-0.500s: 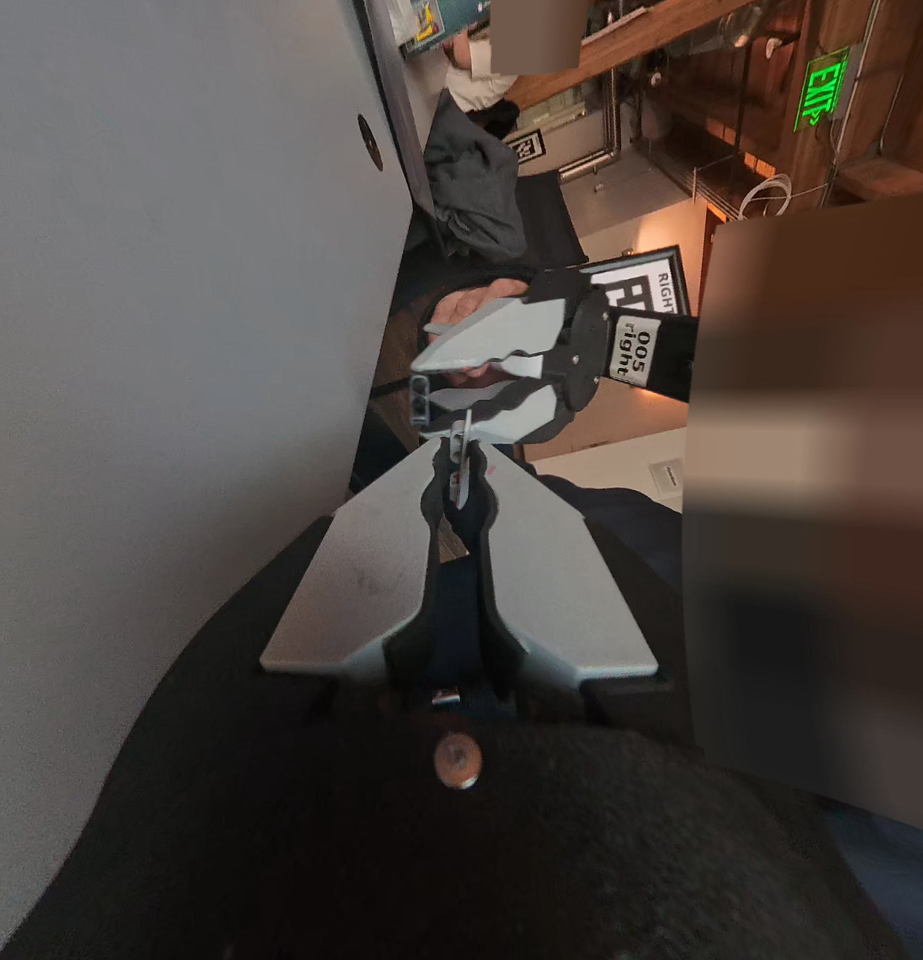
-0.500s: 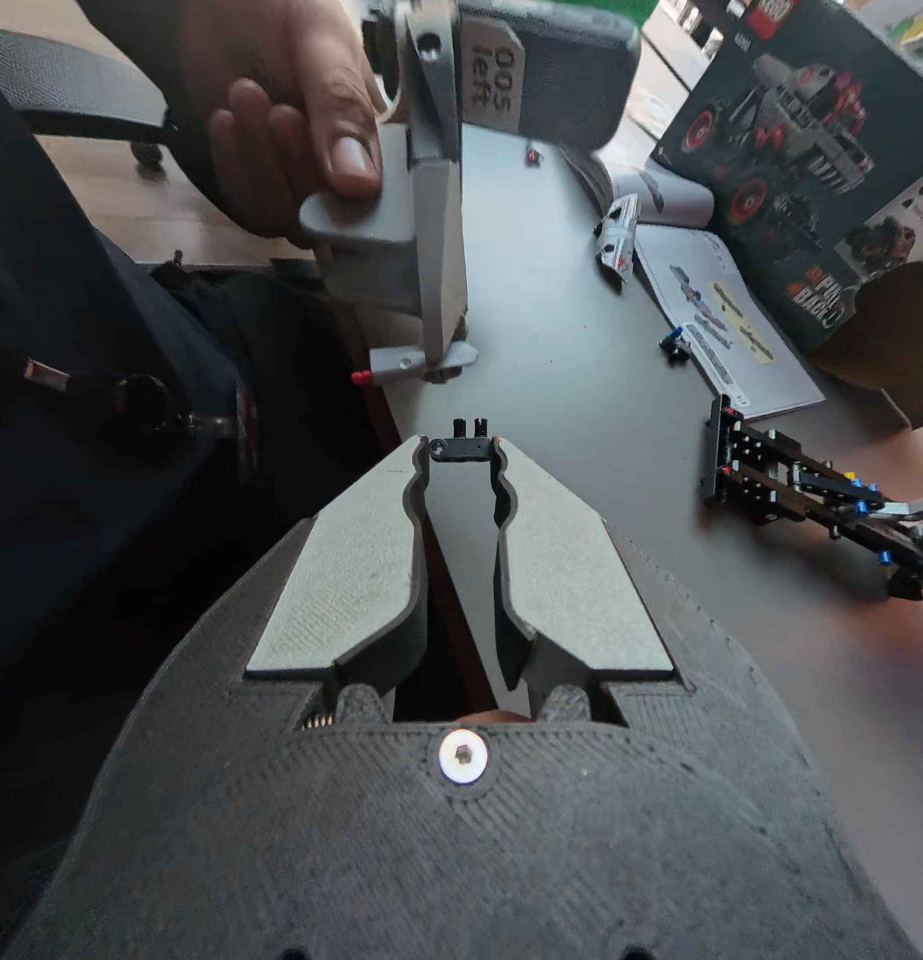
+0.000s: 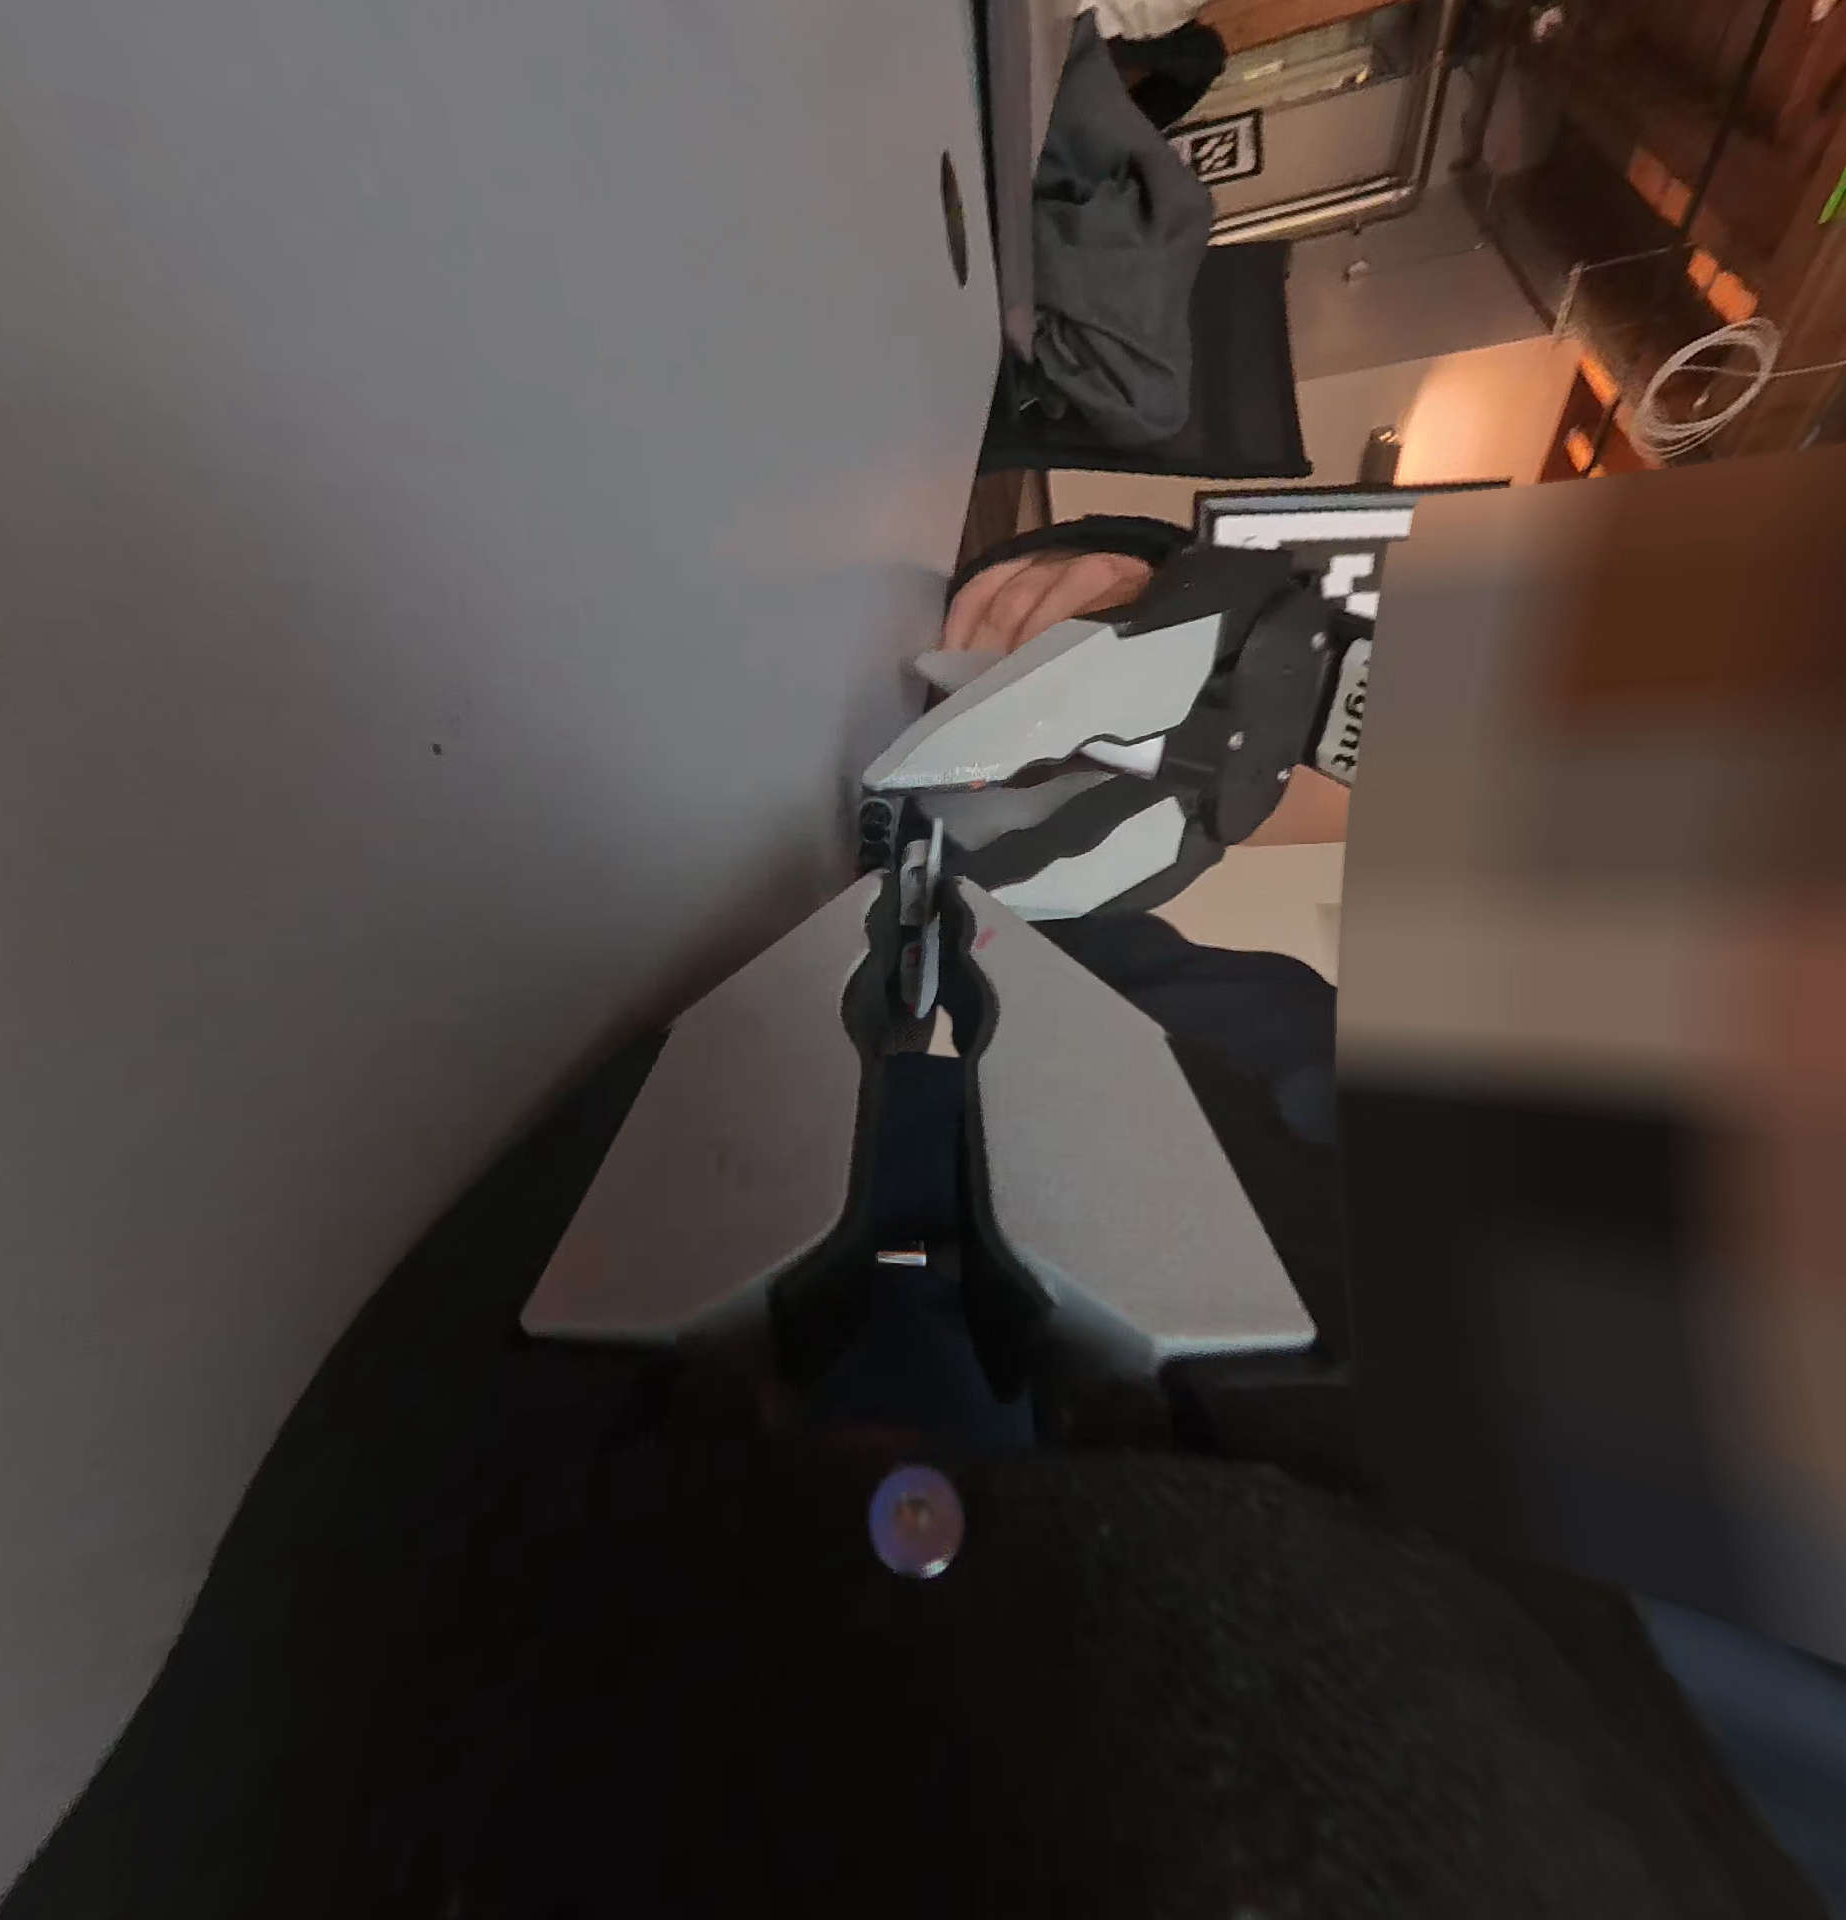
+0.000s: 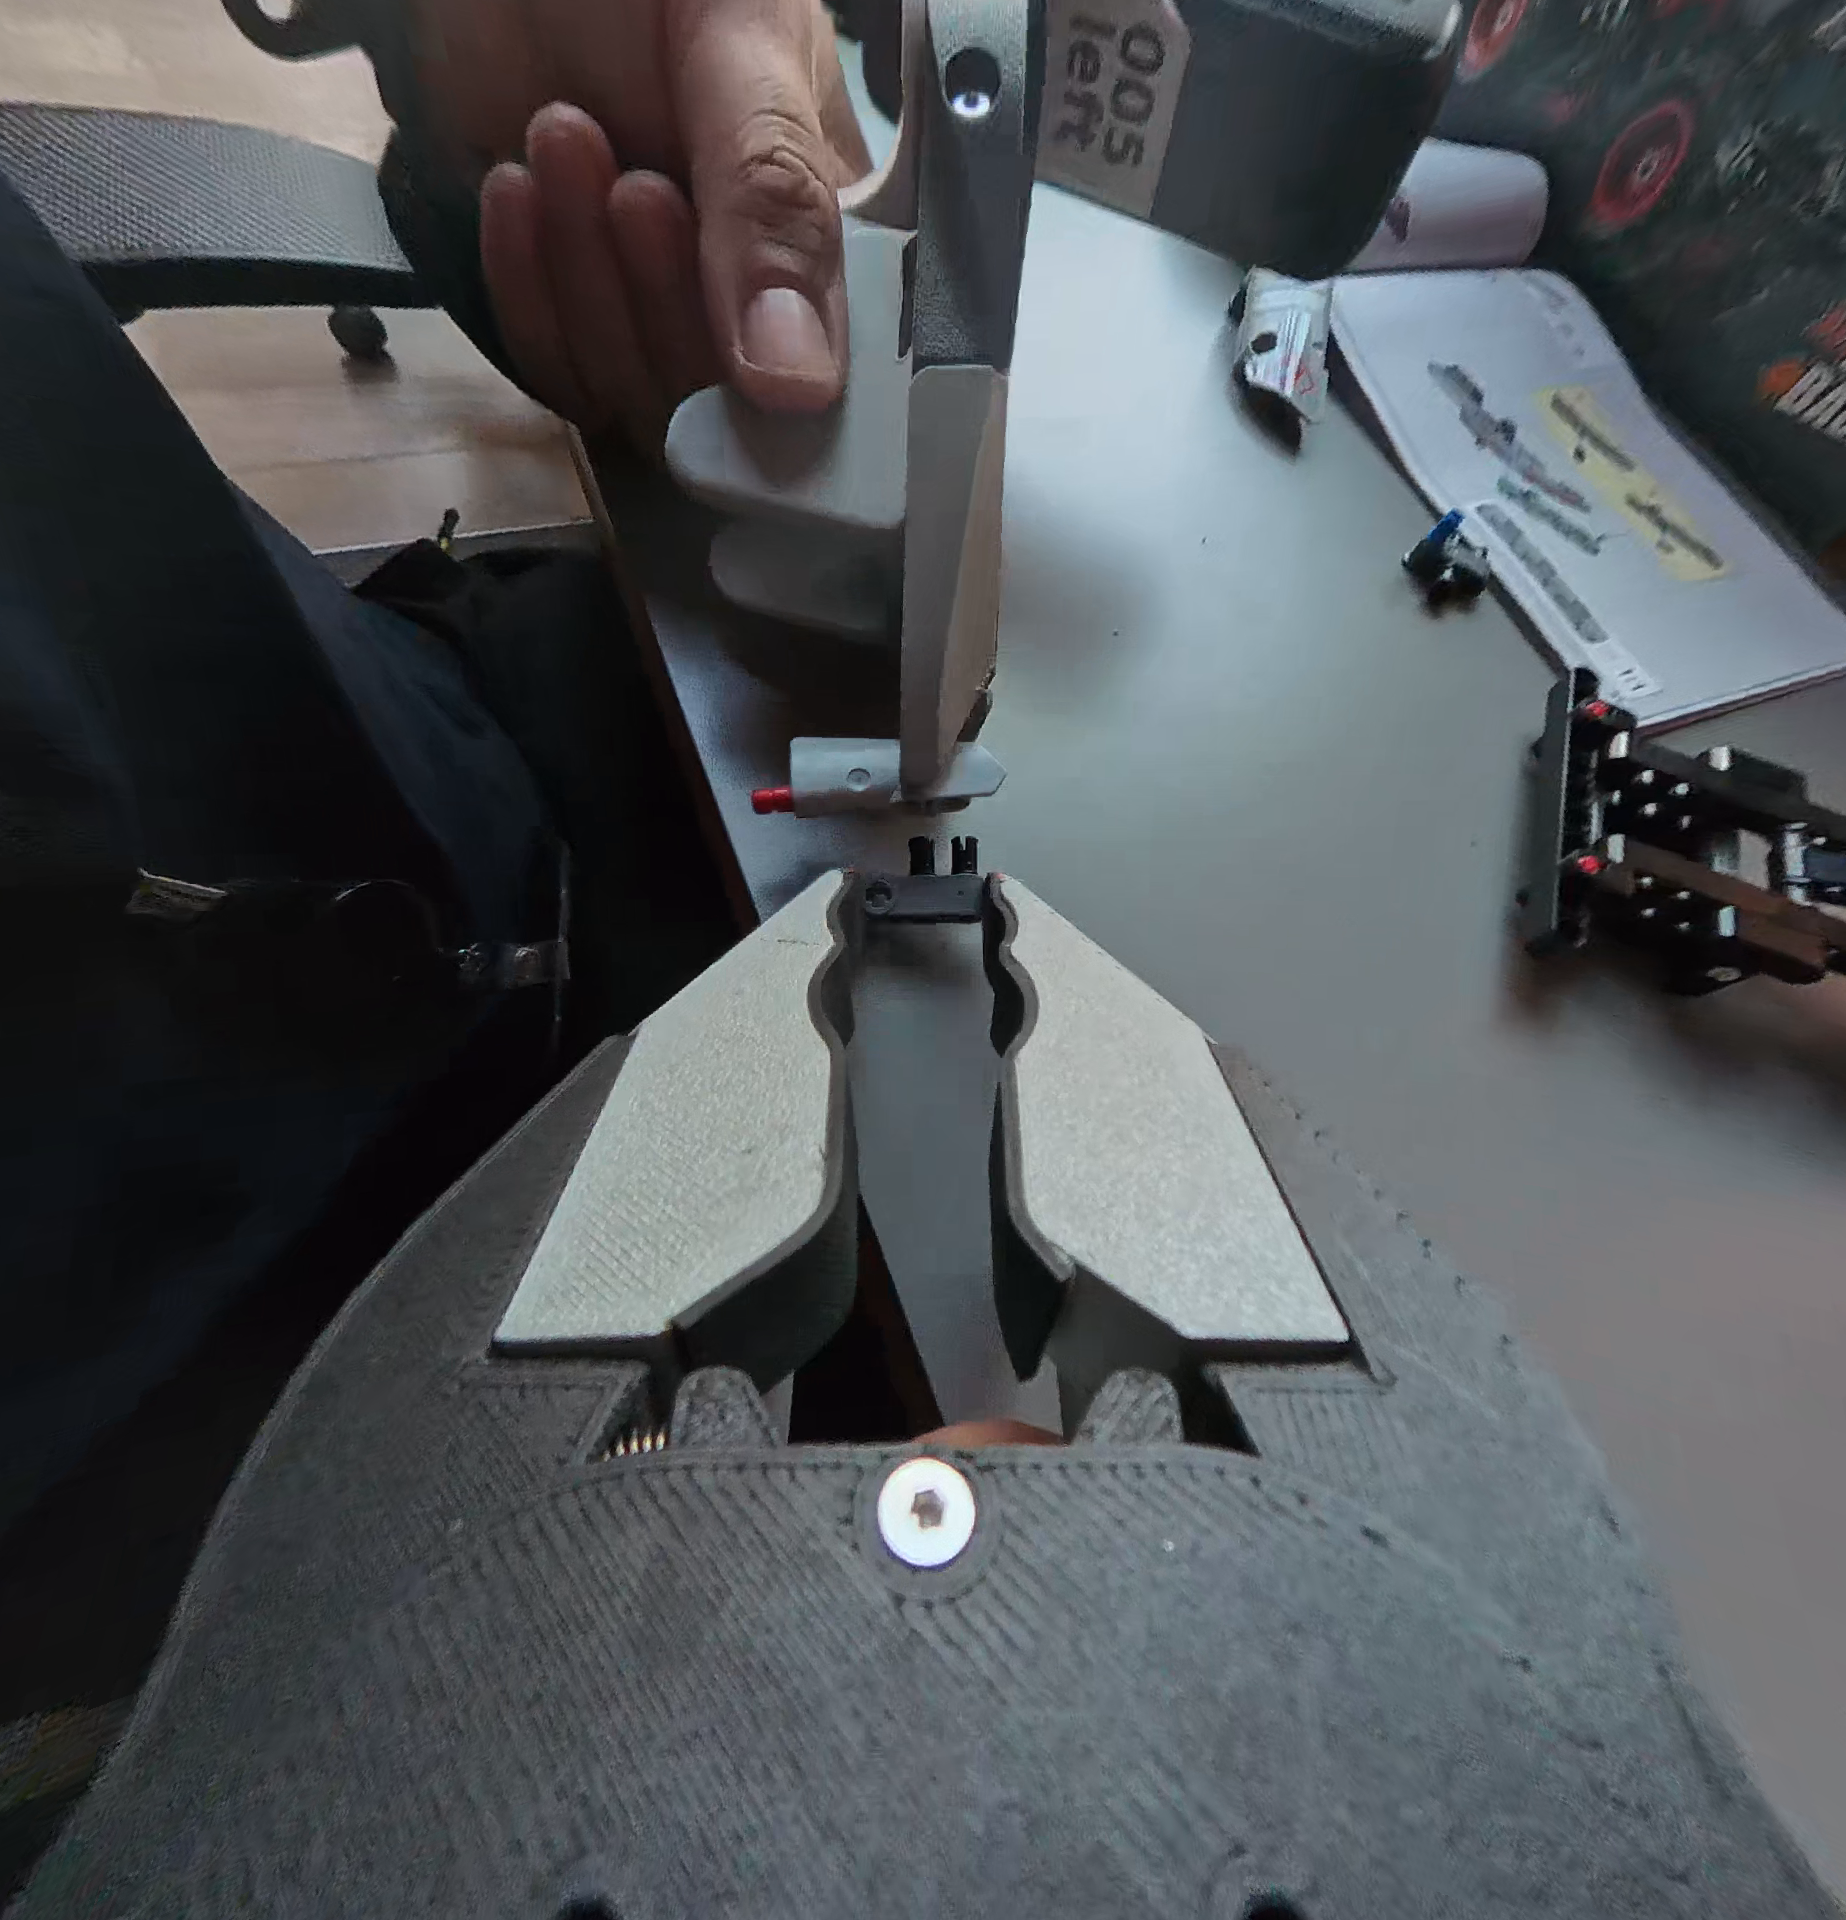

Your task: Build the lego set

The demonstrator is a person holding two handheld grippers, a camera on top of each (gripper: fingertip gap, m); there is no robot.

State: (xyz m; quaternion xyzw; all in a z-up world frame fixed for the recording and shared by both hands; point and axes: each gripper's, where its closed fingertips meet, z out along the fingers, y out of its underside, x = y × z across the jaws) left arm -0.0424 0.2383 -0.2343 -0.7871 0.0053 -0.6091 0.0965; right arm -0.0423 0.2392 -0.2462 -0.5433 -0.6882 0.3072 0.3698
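Pinching a small black pin connector point(image 4: 924, 896), the right gripper point(image 4: 924, 902) faces the left gripper point(image 4: 940, 774), clamped on a grey piece with a red pin point(image 4: 857, 779), just apart above the table point(image 4: 1262, 831); misaligned pins could jam or twist loose.

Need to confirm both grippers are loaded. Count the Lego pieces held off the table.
2. A grey piece with a red pin sits in the left gripper. A black connector sits in the right gripper. Others may be hidden from view.
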